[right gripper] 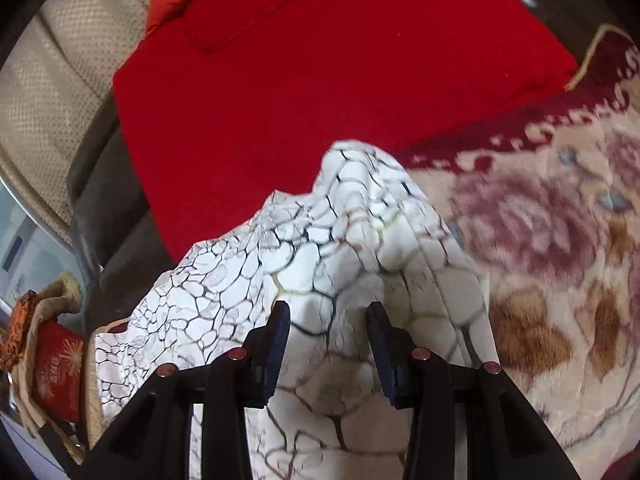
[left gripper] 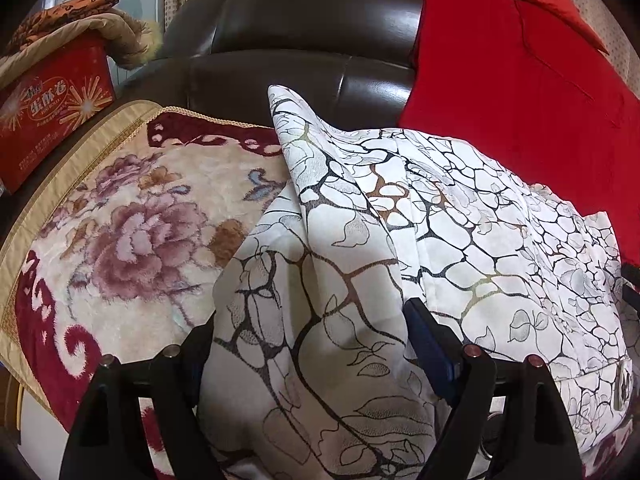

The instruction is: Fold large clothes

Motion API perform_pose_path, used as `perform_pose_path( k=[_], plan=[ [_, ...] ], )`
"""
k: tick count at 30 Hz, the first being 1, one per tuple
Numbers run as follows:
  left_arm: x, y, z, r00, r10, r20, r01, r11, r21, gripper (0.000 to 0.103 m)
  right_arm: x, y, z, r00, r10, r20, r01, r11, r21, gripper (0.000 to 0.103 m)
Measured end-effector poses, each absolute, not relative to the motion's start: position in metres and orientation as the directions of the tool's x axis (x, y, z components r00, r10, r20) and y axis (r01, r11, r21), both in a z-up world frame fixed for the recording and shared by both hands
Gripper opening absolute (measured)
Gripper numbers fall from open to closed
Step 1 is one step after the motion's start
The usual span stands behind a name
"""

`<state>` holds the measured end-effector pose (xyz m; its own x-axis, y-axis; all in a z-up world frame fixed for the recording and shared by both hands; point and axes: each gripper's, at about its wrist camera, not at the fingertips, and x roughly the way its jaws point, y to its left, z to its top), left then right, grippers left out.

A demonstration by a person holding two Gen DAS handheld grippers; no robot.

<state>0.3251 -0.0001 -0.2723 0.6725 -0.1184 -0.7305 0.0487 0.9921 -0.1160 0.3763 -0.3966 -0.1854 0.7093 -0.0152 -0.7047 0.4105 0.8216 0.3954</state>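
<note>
Garment mid-fold: the white printed garment [left gripper: 460, 216] lies bunched on the floral blanket [left gripper: 120, 216], near the red cloth [left gripper: 520, 80] at the far right. My left gripper [left gripper: 308, 344] stands wide, a thick fold of the garment filling the span between its jaws; I cannot tell whether the pads press it. My right gripper [right gripper: 328, 320] stands about half open over another fold; grip likewise uncertain. I judge the step to be gathering an edge; next, both folds need lifting and laying flat.
</note>
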Motion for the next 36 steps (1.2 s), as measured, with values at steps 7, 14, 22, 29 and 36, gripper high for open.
perform_pose_path(
  k=[7,14,22,29,36],
  plan=[
    [0.349,0.013,-0.278,0.62,-0.206,-0.757,0.034,0.971,-0.237,0.088,0.404,-0.414,-0.213,0.635,0.023,-0.772,0.465,0.787,0.406,0.044],
    [0.358,0.019,-0.282,0.589,-0.26,-0.765,0.019,0.951,-0.308,0.089,0.391,-0.407,-0.189,0.737,0.016,-0.675,0.381,0.816,0.435,0.045],
    [0.345,0.056,-0.273,0.61,-0.393,-0.688,0.007,0.871,-0.491,0.089,0.393,-0.407,-0.21,0.658,0.058,-0.751,0.424,0.795,0.433,0.049],
    [0.306,0.089,-0.285,0.587,-0.556,-0.589,-0.04,0.707,-0.706,0.089,0.344,-0.407,-0.186,0.737,0.095,-0.669,0.369,0.773,0.516,0.049],
    [0.265,0.086,-0.28,0.632,-0.562,-0.533,-0.008,0.683,-0.73,0.089,0.31,-0.392,-0.169,0.773,0.124,-0.622,0.311,0.781,0.542,0.05]
  ],
)
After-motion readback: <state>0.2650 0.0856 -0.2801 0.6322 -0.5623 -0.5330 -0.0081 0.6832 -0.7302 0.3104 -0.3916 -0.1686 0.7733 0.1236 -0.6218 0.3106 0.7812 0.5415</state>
